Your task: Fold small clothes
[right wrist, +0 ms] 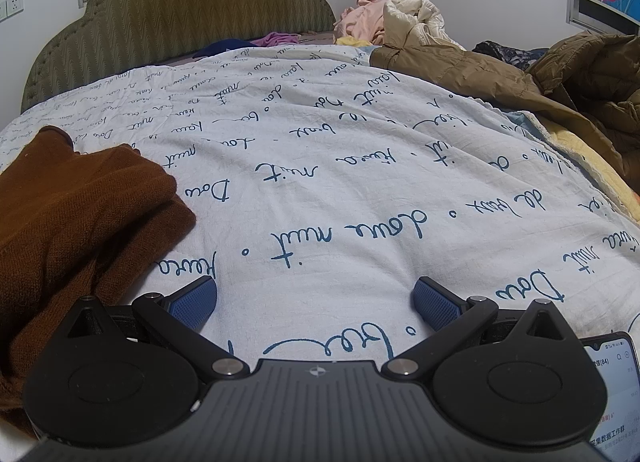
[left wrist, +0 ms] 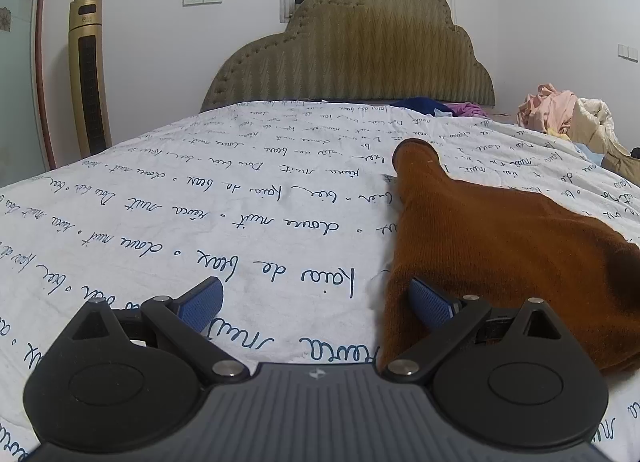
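Note:
A brown knitted garment (left wrist: 500,246) lies on the white bedsheet with blue script (left wrist: 240,202), one sleeve stretching toward the headboard. My left gripper (left wrist: 316,302) is open and empty; its right fingertip (left wrist: 430,302) rests at the garment's near left edge. In the right wrist view the same brown garment (right wrist: 76,222) lies bunched at the left. My right gripper (right wrist: 316,302) is open and empty over bare sheet (right wrist: 340,182), to the right of the garment, its left fingertip (right wrist: 192,304) close to the cloth.
An upholstered headboard (left wrist: 352,58) stands at the far end. A gold tower fan (left wrist: 88,74) stands at the left wall. Olive jackets (right wrist: 560,82) and pink clothes (right wrist: 368,18) are piled on the bed's right side. A phone (right wrist: 612,394) lies at the near right.

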Demonstrator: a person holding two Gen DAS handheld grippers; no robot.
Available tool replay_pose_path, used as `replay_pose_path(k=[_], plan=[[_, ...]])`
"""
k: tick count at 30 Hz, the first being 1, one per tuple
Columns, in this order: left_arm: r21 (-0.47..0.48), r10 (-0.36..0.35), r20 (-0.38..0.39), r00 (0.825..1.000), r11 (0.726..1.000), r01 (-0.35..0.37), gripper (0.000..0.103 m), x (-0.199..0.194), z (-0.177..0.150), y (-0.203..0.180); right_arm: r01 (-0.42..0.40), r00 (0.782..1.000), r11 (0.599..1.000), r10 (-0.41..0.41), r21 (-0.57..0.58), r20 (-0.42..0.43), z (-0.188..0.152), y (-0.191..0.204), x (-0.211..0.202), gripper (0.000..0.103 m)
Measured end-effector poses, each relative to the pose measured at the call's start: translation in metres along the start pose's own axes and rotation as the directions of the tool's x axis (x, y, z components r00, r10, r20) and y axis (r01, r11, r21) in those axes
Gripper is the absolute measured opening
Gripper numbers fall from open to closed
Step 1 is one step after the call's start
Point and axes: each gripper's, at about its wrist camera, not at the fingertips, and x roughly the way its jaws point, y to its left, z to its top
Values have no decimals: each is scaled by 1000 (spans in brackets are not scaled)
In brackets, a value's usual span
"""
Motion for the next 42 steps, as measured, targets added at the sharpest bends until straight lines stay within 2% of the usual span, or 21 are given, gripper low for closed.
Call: replay_pose_path(k=[42], plan=[[-12,-2,-8,1000,1000,2,101,2,-2,1,0,1000,1000,0,0,0,0,0,0,103]])
